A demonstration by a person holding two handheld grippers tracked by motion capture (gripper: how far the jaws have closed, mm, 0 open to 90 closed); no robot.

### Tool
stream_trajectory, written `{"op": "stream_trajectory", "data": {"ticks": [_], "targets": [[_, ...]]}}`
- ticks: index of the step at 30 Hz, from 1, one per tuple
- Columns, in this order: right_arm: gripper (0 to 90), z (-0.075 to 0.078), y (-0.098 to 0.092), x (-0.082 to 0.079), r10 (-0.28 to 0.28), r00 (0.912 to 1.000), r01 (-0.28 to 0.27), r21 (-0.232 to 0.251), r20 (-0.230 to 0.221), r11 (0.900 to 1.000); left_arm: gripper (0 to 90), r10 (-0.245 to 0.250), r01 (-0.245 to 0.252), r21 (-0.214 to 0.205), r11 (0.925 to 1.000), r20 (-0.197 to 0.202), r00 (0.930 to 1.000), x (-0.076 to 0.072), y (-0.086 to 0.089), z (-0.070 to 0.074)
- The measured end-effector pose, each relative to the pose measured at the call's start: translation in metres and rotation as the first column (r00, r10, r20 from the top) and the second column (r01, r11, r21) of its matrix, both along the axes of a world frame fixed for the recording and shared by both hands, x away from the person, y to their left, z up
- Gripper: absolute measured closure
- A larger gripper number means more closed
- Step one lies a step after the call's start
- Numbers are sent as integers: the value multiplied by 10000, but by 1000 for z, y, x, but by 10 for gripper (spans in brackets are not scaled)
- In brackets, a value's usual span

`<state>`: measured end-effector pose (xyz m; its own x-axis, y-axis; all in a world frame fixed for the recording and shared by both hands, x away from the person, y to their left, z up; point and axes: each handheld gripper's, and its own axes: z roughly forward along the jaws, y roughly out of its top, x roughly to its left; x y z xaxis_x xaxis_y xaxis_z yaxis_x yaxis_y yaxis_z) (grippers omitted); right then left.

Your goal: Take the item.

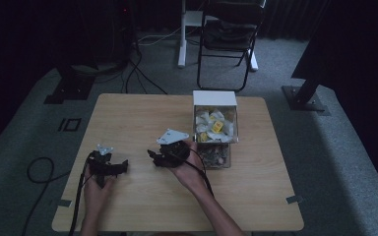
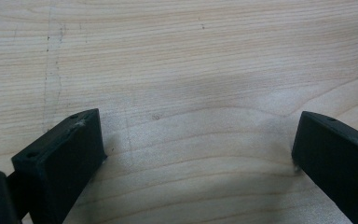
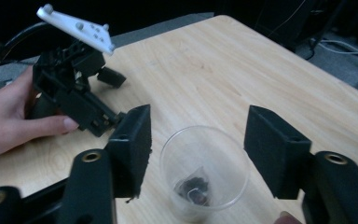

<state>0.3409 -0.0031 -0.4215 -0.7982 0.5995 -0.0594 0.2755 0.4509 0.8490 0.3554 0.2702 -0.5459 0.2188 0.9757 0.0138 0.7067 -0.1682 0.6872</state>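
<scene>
Clear cup (image 3: 204, 171) between right gripper's (image 3: 196, 144) open jaws, dark sachet (image 3: 193, 187) inside

Standing upright on the wooden table (image 3: 223, 70), between the right gripper's (image 3: 196, 135) spread jaws: a clear plastic cup (image 3: 205, 172), open at the top, holding a small dark sachet (image 3: 193, 189) at its bottom. Sitting beyond it, near the table's far edge: a clear box (image 1: 215, 129) with a white lid, carrying white and yellow packets (image 1: 214, 126).
</scene>
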Motion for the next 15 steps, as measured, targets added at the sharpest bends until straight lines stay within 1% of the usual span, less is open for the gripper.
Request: {"op": "stream_trajectory", "data": {"ticks": [6, 7, 8, 10, 13, 15], "targets": [[377, -12, -2, -7, 123, 9997, -129, -297, -188, 9995, 28, -9, 9, 8, 10000, -7, 10000, 0, 0, 0], [377, -12, -2, -7, 123, 9997, -129, -297, -188, 9995, 28, -9, 9, 8, 10000, -7, 10000, 0, 0, 0], [375, -16, -4, -11, 143, 9997, -150, -331, -221, 9993, 28, -8, 8, 9, 10000, -6, 10000, 0, 0, 0], [375, -20, -7, -14, 164, 9995, -174, -338, -282, 9993, 28, -10, 10, 9, 10000, -7, 10000, 0, 0, 0], [377, -24, -9, -16, 180, 9994, -191, -369, -307, 9991, 28, -13, 13, 10, 10000, -18, 10000, 0, 0, 0], [385, -28, -13, -19, 300, 9990, -314, -409, -333, 9987, 28, -16, 16, 18, 10000, -13, 10000, 0, 0, 0]]}}
